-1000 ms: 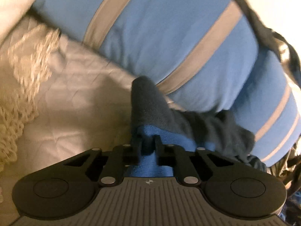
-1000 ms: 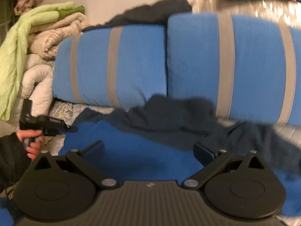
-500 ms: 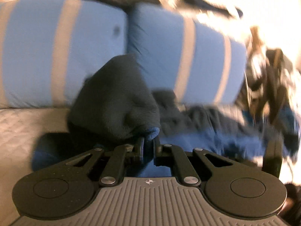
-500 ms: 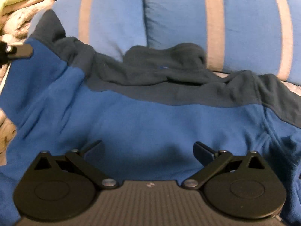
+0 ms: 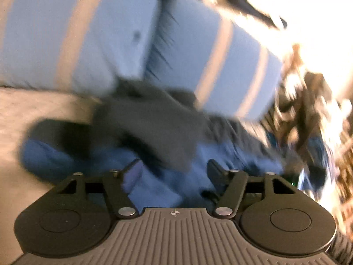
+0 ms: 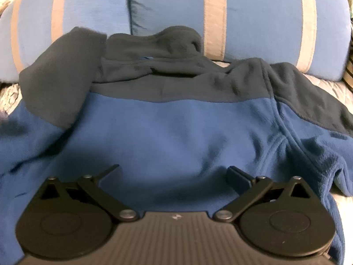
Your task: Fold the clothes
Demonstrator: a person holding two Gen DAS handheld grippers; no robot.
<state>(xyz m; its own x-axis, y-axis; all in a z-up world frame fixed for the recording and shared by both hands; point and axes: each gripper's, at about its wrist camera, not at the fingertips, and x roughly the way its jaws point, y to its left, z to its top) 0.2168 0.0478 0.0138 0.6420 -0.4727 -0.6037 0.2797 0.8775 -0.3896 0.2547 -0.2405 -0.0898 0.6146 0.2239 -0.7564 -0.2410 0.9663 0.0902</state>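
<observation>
Two striped blue pillows (image 6: 172, 11) back a quilted bed (image 6: 326, 84) where a blue and dark grey fleece jacket (image 6: 167, 132) lies spread, collar toward the pillows. The dark sleeve (image 5: 154, 128), blurred in the left view, lies folded across the jacket's body. The right hand-held gripper (image 6: 174, 172) hangs wide and empty over the blue back panel. The left hand-held gripper (image 5: 174, 167) has just been opening, its jaws now apart with fabric between them but unpinched. A neat fold likely needs the sleeve flat and its edge square before the next grasp.
</observation>
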